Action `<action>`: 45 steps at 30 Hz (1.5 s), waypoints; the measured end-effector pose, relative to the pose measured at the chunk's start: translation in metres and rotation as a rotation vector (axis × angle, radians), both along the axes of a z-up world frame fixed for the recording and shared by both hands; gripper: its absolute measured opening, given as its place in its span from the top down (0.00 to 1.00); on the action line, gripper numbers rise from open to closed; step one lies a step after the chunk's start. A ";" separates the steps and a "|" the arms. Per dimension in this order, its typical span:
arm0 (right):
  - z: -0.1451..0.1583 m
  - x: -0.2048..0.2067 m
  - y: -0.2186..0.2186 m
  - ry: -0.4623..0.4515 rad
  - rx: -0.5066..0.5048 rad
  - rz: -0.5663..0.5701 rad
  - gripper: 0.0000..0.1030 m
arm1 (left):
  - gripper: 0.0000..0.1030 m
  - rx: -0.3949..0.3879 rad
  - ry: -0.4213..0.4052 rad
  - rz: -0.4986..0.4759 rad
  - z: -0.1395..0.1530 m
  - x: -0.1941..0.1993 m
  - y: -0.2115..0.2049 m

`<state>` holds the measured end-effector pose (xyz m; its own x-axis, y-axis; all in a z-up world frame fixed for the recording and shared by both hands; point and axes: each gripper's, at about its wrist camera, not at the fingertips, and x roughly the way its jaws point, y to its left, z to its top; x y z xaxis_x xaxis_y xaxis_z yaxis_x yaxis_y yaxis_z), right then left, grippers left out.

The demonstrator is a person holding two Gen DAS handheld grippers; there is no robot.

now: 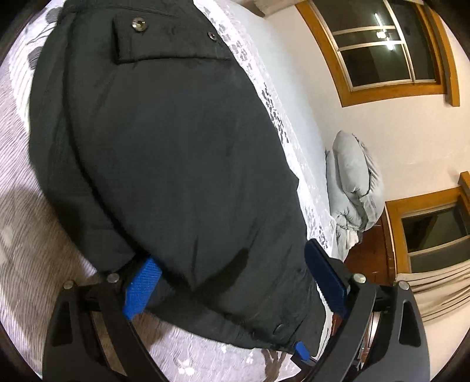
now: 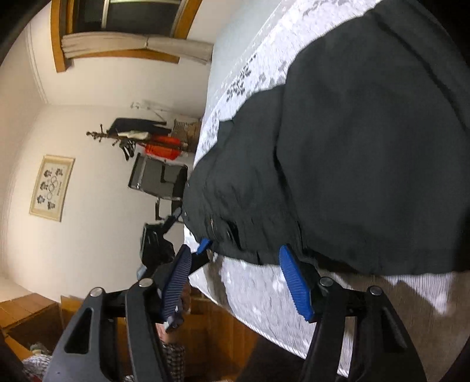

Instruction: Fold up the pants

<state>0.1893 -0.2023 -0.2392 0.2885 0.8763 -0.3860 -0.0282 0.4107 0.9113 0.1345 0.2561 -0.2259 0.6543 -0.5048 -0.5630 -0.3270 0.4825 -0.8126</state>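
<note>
Black pants lie spread on the bed, and a pocket flap with a metal snap shows at the far end. My left gripper is open, its blue pads wide apart with the near end of the pants lying between them. A blue fingertip of the other gripper pokes in at the pants' near edge. In the right wrist view the pants fill the upper right. My right gripper is open just short of their crumpled edge, with nothing between its pads. The left gripper's blue tip touches that edge.
The bed carries a white and grey patterned cover, whose side edge drops to dark wooden furniture. A folded grey duvet sits at the far end. Beyond the bed stand a chair and a coat rack.
</note>
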 end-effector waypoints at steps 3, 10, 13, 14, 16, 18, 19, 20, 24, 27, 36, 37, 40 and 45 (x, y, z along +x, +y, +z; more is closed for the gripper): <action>-0.009 0.001 0.003 0.047 0.036 -0.006 0.43 | 0.09 -0.020 -0.014 0.004 -0.001 0.000 0.004; -0.016 -0.015 0.011 0.092 0.034 0.036 0.43 | 0.12 -0.048 -0.047 0.041 -0.001 -0.001 0.012; -0.021 -0.018 0.015 0.107 0.009 0.041 0.43 | 0.41 0.019 -0.018 0.053 0.000 -0.003 0.015; -0.022 -0.018 0.015 0.110 0.007 0.036 0.43 | 0.62 0.078 0.010 0.039 -0.001 -0.004 0.015; -0.022 -0.018 0.010 0.110 0.003 0.027 0.43 | 0.79 0.117 0.036 0.023 -0.003 -0.004 0.015; -0.021 -0.017 0.008 0.099 -0.020 0.022 0.43 | 0.90 0.080 0.018 0.036 -0.005 -0.011 0.020; -0.021 -0.017 0.007 0.096 -0.024 0.020 0.43 | 0.92 0.077 0.010 0.038 -0.005 -0.013 0.020; -0.022 -0.017 0.007 0.096 -0.022 0.019 0.43 | 0.95 0.083 0.004 0.041 -0.004 -0.015 0.019; -0.019 -0.017 0.006 0.094 -0.020 0.022 0.43 | 0.98 0.156 -0.017 0.072 0.010 -0.021 0.007; -0.016 -0.018 0.003 0.074 -0.031 0.019 0.43 | 0.98 0.177 -0.035 0.106 0.023 -0.040 0.002; -0.021 -0.024 -0.024 0.096 -0.040 -0.031 0.43 | 0.97 0.211 -0.001 0.128 0.019 -0.080 0.000; -0.021 -0.027 -0.025 0.097 -0.044 -0.034 0.43 | 0.97 0.210 -0.009 0.126 0.017 -0.076 0.000; -0.014 -0.032 -0.044 0.073 -0.083 -0.073 0.43 | 0.97 0.232 -0.010 0.117 0.015 -0.063 0.002; 0.003 -0.047 -0.106 0.038 -0.143 -0.200 0.43 | 0.89 0.291 0.032 0.087 0.015 -0.053 -0.005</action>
